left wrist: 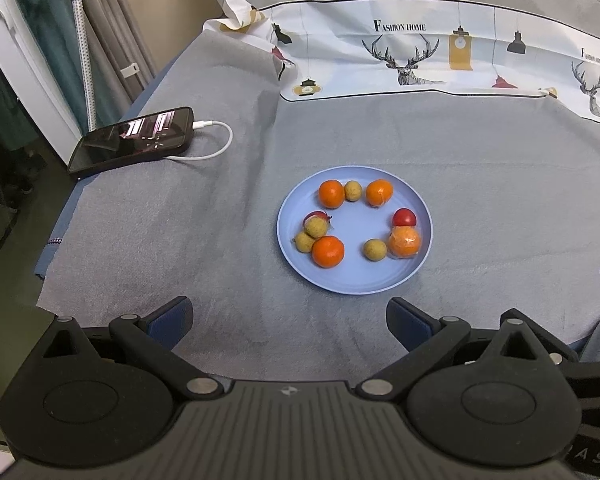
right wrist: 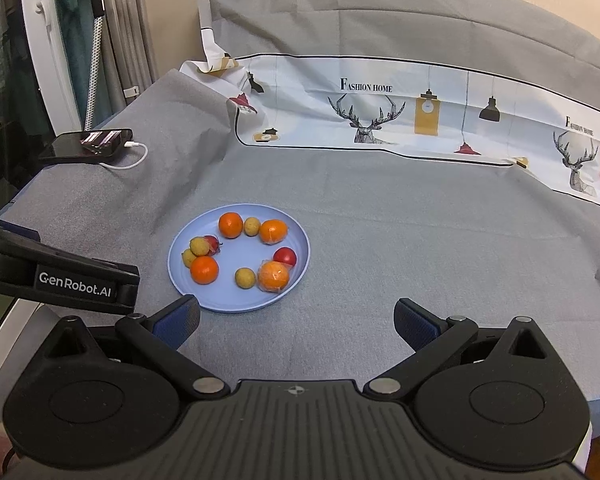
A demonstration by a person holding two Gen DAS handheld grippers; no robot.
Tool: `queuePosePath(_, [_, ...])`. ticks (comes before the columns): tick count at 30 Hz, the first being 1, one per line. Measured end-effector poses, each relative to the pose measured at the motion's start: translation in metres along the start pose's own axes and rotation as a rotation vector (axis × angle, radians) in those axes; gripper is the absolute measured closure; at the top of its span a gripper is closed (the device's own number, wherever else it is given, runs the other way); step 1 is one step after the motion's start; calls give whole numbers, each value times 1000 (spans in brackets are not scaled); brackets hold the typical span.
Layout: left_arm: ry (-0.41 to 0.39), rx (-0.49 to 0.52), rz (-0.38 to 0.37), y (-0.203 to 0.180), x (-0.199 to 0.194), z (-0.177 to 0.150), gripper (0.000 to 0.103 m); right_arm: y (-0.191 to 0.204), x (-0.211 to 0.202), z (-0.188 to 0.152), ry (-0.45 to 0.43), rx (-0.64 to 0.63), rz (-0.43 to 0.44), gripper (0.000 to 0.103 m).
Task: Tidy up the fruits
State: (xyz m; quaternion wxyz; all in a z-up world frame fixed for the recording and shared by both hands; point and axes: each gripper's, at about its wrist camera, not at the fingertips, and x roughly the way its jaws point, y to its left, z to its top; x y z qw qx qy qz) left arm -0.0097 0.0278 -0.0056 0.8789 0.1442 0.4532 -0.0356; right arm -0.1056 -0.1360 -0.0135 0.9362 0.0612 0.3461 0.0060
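A light blue plate (left wrist: 356, 280) lies on the grey cloth and shows in the right wrist view (right wrist: 236, 300) too. On it lie several oranges (left wrist: 328, 251) (right wrist: 204, 269), several small yellow-brown fruits (left wrist: 375, 249) (right wrist: 245, 278) and red tomatoes (left wrist: 404, 217) (right wrist: 285, 256). One orange (left wrist: 405, 242) (right wrist: 274, 276) is in clear wrap. My left gripper (left wrist: 290, 318) is open and empty, just short of the plate's near rim. My right gripper (right wrist: 298, 320) is open and empty, near the plate's right front.
A black phone (left wrist: 130, 138) (right wrist: 88, 142) with a white cable (left wrist: 216, 148) lies at the cloth's left edge. A white printed cloth (left wrist: 440, 56) (right wrist: 420, 116) lies across the back. The left gripper's body (right wrist: 60, 276) sits left of the plate.
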Motion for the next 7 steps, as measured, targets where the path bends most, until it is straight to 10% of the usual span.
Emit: queuePosePath(7, [-1,-14,8,1,1,-1,0,0,2,2,5,-7,6,1])
